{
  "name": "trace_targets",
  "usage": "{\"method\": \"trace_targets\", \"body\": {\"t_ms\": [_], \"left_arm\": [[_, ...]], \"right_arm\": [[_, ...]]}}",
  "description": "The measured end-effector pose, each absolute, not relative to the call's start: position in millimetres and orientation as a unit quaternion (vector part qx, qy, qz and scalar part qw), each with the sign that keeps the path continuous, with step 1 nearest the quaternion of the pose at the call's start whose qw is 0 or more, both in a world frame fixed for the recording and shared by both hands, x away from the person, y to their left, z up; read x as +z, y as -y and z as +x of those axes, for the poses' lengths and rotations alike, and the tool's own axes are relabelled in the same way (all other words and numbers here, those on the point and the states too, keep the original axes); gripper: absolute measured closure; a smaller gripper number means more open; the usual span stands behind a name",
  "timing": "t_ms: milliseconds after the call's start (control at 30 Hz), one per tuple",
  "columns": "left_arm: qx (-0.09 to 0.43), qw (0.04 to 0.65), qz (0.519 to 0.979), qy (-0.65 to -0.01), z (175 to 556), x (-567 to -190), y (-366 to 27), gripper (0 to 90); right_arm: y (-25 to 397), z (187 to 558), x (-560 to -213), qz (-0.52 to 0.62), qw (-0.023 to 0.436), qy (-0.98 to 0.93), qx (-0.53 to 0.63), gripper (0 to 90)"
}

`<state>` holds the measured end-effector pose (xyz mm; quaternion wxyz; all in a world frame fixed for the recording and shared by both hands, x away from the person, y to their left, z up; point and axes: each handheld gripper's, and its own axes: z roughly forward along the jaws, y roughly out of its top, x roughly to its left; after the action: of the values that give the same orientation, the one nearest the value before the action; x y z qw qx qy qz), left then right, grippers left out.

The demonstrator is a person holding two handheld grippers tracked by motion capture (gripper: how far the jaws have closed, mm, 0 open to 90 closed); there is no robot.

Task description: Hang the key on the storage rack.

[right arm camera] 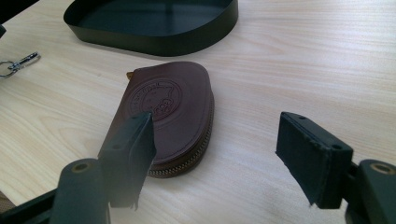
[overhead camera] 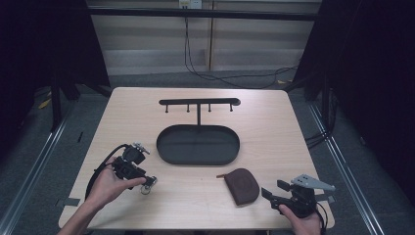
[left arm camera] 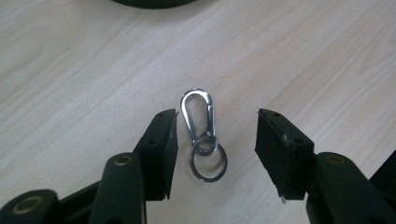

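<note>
Your left claw (left arm camera: 212,140) is spread wide, and the silver carabiner (left arm camera: 198,119) with its two key rings lies flat on the table (left arm camera: 70,70) between the jaws, touching neither. Your right claw (right arm camera: 215,154) is also spread and holds nothing; the brown zip pouch (right arm camera: 168,114) lies just before its left jaw. The black oval tray (overhead camera: 198,144) stands behind them, mid-table.

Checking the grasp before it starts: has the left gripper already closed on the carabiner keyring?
No: the left gripper is open, its jaws standing apart on either side of the carabiner keyring, which lies flat on the table.
</note>
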<state>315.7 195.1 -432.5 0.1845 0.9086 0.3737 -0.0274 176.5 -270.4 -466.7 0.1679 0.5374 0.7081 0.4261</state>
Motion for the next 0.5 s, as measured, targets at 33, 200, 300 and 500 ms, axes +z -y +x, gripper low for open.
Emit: {"method": "trace_targets", "body": {"t_ms": [33,200,300,500], "left_arm": [[-0.028,0.178,0.908,-0.378,316,-434,-194,48.2],[-0.024,0.167,0.911,-0.377,323,-440,-192,50.0],[-0.030,0.164,0.911,-0.378,324,-442,-190,52.7],[-0.039,0.139,0.914,-0.378,334,-449,-188,56.6]], "right_arm": [[270,177,-467,0.537,0.168,-0.708,0.426,27.8],[270,177,-467,0.538,0.166,-0.709,0.425,27.8],[270,177,-468,0.538,0.165,-0.711,0.421,27.7],[268,178,-468,0.533,0.162,-0.717,0.419,27.6]]}}
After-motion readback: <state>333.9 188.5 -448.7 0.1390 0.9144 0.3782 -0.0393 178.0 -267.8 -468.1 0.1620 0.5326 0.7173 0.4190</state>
